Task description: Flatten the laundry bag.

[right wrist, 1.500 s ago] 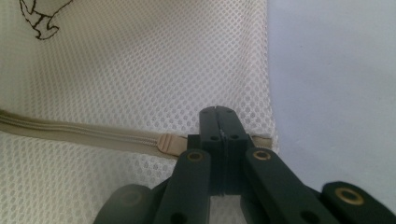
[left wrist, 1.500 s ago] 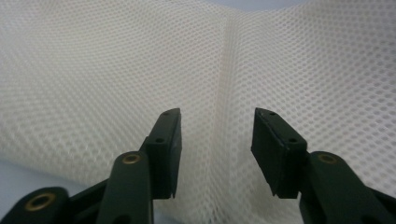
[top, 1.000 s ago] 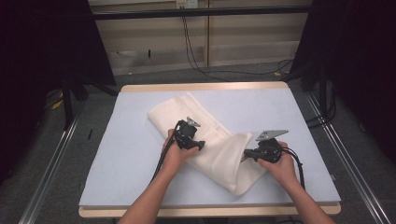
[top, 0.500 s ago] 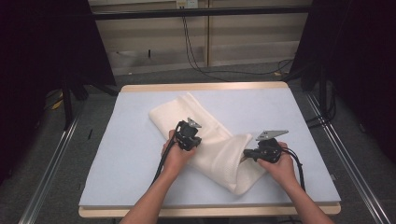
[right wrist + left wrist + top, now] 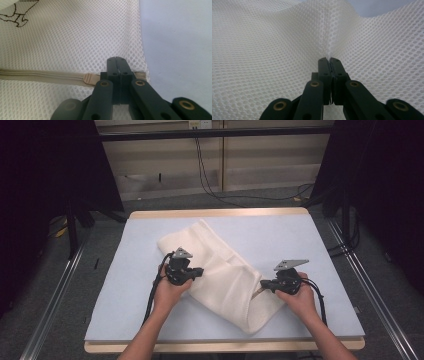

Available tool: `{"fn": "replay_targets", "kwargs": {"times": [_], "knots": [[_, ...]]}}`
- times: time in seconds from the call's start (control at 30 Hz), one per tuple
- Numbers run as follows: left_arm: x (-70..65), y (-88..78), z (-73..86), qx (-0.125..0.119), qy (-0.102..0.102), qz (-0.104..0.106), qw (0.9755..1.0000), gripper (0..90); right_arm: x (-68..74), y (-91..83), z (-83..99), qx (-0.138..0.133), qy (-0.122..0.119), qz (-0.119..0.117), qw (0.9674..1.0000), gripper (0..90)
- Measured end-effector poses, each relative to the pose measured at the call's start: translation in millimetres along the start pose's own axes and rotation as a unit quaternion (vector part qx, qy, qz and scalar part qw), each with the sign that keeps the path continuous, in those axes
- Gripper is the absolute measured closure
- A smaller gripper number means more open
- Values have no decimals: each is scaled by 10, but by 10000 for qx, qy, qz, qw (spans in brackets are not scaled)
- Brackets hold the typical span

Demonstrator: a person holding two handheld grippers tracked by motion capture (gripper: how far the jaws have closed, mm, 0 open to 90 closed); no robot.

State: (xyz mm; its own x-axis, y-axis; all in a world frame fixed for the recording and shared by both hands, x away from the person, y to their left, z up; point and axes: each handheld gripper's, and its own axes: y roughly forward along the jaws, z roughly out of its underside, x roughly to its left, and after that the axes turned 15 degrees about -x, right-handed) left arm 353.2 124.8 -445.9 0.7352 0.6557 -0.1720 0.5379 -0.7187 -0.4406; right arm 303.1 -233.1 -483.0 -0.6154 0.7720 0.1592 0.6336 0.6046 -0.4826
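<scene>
The cream mesh zippered laundry bag (image 5: pixel 225 280) lies diagonally mid-table; the right hand-held gripper (image 5: pixel 117 60) clamps its zipper end as anchor, while the left hand-held gripper (image 5: pixel 329 59), jaws just closed, pinches a mesh fold.

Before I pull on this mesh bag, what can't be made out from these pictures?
- Zipper pull: right gripper view; whether the right tool pinches the zipper tape or just mesh is hidden by its own jaws.
- Black print: cut off by the frame's edge.
- Mesh bag contents: high view, too small to tell.
</scene>
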Motion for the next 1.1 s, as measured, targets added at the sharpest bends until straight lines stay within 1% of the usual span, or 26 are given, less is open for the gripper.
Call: {"fn": "replay_targets", "kwargs": {"times": [0.07, 0.2, 0.23, 0.27, 0.3, 0.33, 0.37, 0.43, 0.47, 0.5, 0.57, 0.6, 0.63, 0.67, 0.73, 0.83, 0.9, 0.93, 0.97, 1.0, 1.03, 1.07, 1.1], "knots": [[15, -44, 33, -26, -25, -6, 10000, 883, 5, 0, -2, 7, 9, 12, 10000, 900], [40, -99, 116, -115, -110, 33, 9999, 883, 19, 1, -26, 62, -68, 35, 10000, 899], [52, -113, 132, -123, -112, 66, 9998, 883, 29, 1, -37, 65, -37, 60, 10000, 872], [53, -124, 146, -134, -126, 34, 9998, 882, 36, 0, -55, 26, -43, 77, 10000, 827], [60, -137, 159, -143, -132, 40, 9998, 882, 40, -3, -80, -41, -72, 98, 9999, 801], [66, -147, 173, -167, -137, 30, 9998, 882, 42, -1, -109, -142, -161, 160, 9996, 797], [65, -156, 184, -175, -128, 17, 9998, 881, 35, 2, -150, -194, -173, 213, 9994, 791], [63, -179, 204, -192, -106, 19, 9998, 879, 11, 25, -206, -270, -142, 266, 9992, 733], [66, -192, 215, -198, -126, 18, 9997, 879, 1, 50, -246, -279, -170, 373, 9988, 698], [71, -205, 226, -209, -141, -1, 9997, 879, -7, 76, -275, -300, -192, 416, 9985, 675], [88, -235, 259, -245, -180, 14, 9995, 879, -15, 129, -323, -294, -190, 428, 9985, 646], [96, -251, 275, -216, -141, -8, 9997, 878, -11, 163, -345, -286, -198, 441, 9984, 630], [105, -266, 296, -223, -145, -6, 9996, 878, -15, 204, -362, -284, -243, 422, 9984, 607], [110, -278, 309, -215, -167, -3, 9996, 878, -16, 259, -378, -241, -184, 454, 9985, 591], [117, -289, 325, -237, -181, -10, 9996, 877, -43, 352, -386, -188, -146, 474, 9986, 585], [123, -300, 335, -248, -159, -19, 9996, 877, -83, 466, -370, -115, -23, 480, 9988, 579], [120, -290, 338, -249, -142, -16, 9996, 876, -109, 550, -347, -34, 117, 477, 9988, 578], [121, -284, 337, -240, -137, -19, 9996, 876, -121, 576, -339, 1, 152, 487, 9987, 593], [121, -274, 337, -252, -133, -13, 9996, 876, -135, 590, -336, -60, 184, 514, 9985, 645], [119, -261, 335, -243, -105, -26, 9996, 875, -140, 598, -344, -52, 226, 530, 9983, 683], [121, -250, 334, -239, -107, -5, 9997, 875, -147, 606, -354, -17, 254, 458, 9986, 770], [121, -239, 331, -235, -120, -1, 9997, 875, -146, 608, -365, 61, 306, 305, 9990, 821], [122, -231, 326, -239, -125, -12, 9996, 876, -134, 614, -372, 103, 248, 257, 9993, 853]]}}
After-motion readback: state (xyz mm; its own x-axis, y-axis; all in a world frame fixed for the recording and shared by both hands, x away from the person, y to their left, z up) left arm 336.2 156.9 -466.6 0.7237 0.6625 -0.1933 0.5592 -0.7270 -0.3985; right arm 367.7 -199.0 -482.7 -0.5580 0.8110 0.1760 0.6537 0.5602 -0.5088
